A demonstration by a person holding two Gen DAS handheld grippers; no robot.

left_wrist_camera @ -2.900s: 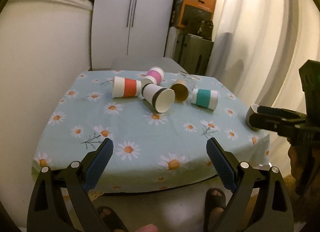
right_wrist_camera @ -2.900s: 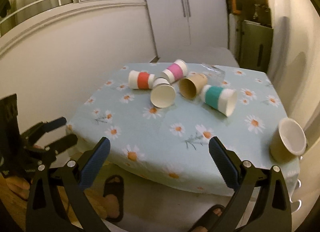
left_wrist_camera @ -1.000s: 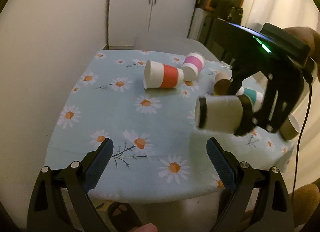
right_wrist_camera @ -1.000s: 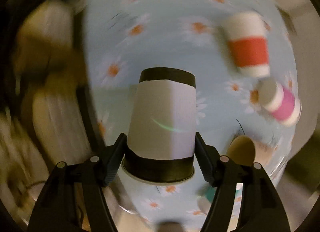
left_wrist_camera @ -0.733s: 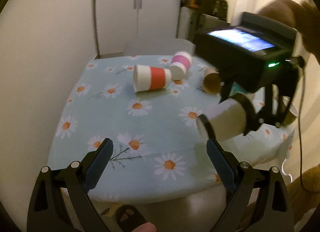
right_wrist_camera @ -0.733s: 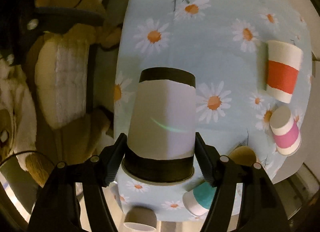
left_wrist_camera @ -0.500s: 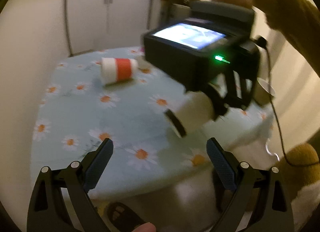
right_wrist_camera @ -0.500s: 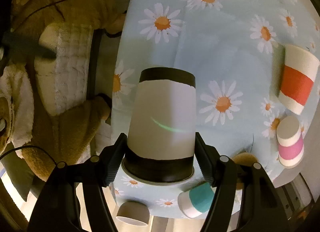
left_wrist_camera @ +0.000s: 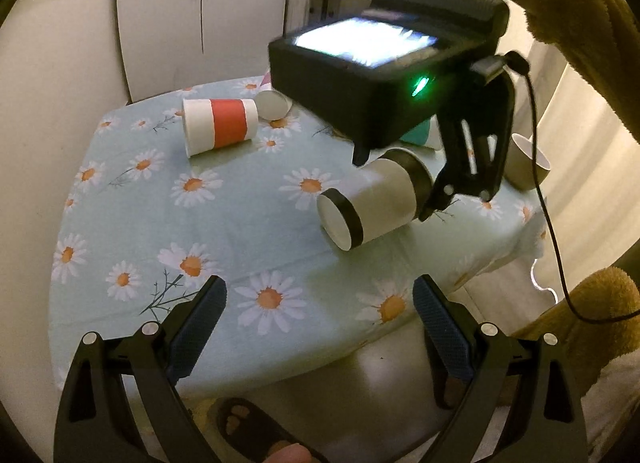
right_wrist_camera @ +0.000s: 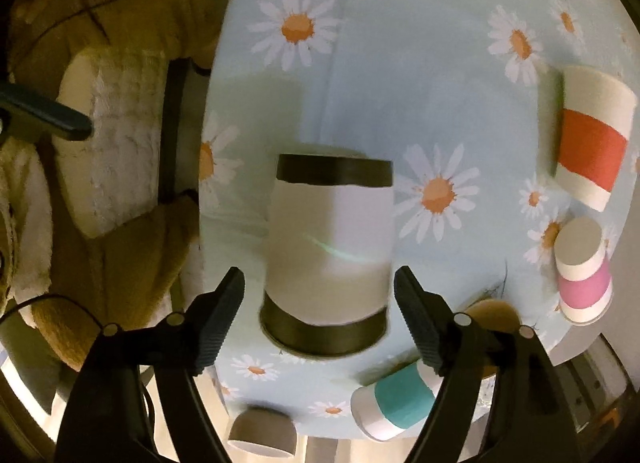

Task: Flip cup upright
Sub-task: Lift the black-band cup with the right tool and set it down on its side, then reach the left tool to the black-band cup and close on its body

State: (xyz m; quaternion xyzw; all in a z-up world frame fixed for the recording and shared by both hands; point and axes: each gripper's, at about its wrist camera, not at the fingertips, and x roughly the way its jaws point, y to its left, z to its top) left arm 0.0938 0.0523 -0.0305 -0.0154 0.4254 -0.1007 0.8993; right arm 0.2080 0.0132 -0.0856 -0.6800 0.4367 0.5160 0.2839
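My right gripper point(right_wrist_camera: 319, 299) points down at the table point(right_wrist_camera: 420, 75), and its fingers point(right_wrist_camera: 218, 315) stand spread, each with a visible gap to the black-banded cup point(right_wrist_camera: 330, 239) between them, so it is not clamped on anything. In the left wrist view that same cup point(left_wrist_camera: 374, 203) is tilted, its closed base toward me and low over the daisy tablecloth point(left_wrist_camera: 240, 199), its wide rim up among the right gripper's fingers point(left_wrist_camera: 452, 191); I cannot tell whether the base touches the cloth. It sits near the table's near right edge.

My left gripper point(left_wrist_camera: 320, 317) hangs off the near edge of the table with its jaws wide apart and nothing between them.

Farther back on the left, a red-banded cup point(left_wrist_camera: 218, 125) lies on its side. Just beside its right end I see the base of a pink-banded cup point(left_wrist_camera: 274, 104), also lying down, better seen from the right wrist point(right_wrist_camera: 582, 271). A teal-banded cup point(right_wrist_camera: 394, 403) lies on its side near a plain brown cup point(right_wrist_camera: 494, 313), mostly hidden behind a finger. Another brown cup point(left_wrist_camera: 526, 161) stands at the far right edge, mouth upward.
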